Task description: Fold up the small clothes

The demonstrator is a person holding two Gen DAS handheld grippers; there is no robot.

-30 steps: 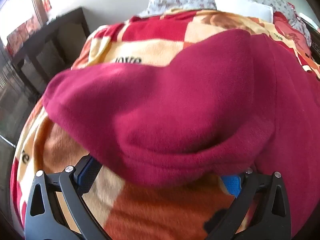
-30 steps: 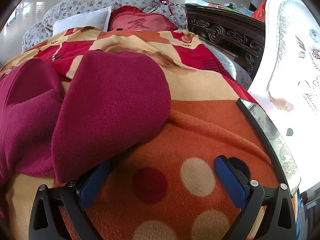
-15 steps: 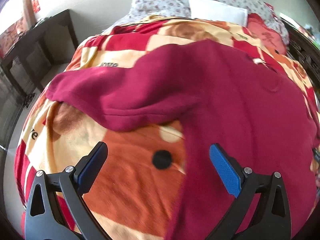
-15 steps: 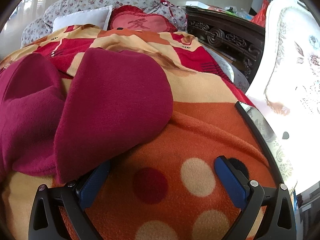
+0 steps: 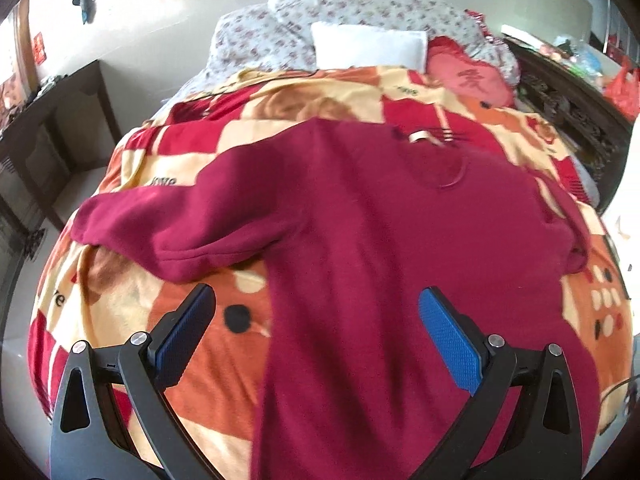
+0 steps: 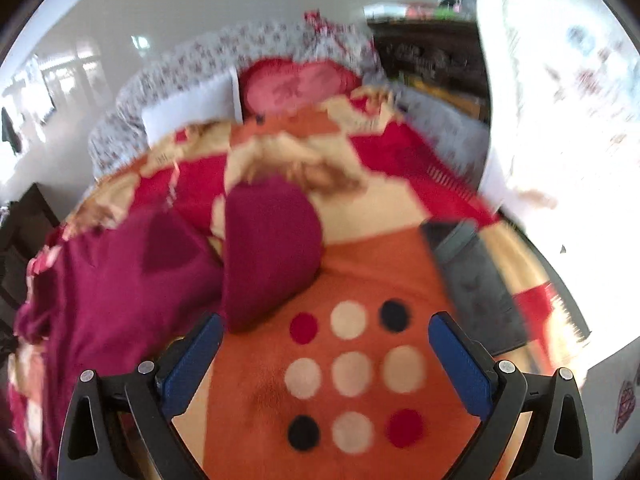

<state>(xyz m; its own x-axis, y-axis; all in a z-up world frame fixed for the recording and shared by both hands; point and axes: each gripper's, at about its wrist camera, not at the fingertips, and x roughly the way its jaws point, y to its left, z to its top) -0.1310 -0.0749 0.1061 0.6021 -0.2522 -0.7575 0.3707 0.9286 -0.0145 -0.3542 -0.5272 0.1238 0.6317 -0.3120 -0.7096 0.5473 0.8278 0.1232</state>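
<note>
Left gripper spread wide, nothing between the blue pads, hanging above the hem area of the maroon sweater. Right gripper likewise wide apart and empty, over the dotted orange part of the blanket, w/ a sleeve end just ahead of its left pad. Sweater lies spread on the blanket, collar toward the far end, one sleeve out to the left (right-wrist view is blurred). Beyond: white pillow, red cushion, floral bedding.

Both wrist views above bed, facing headboard; shared blanket.
</note>
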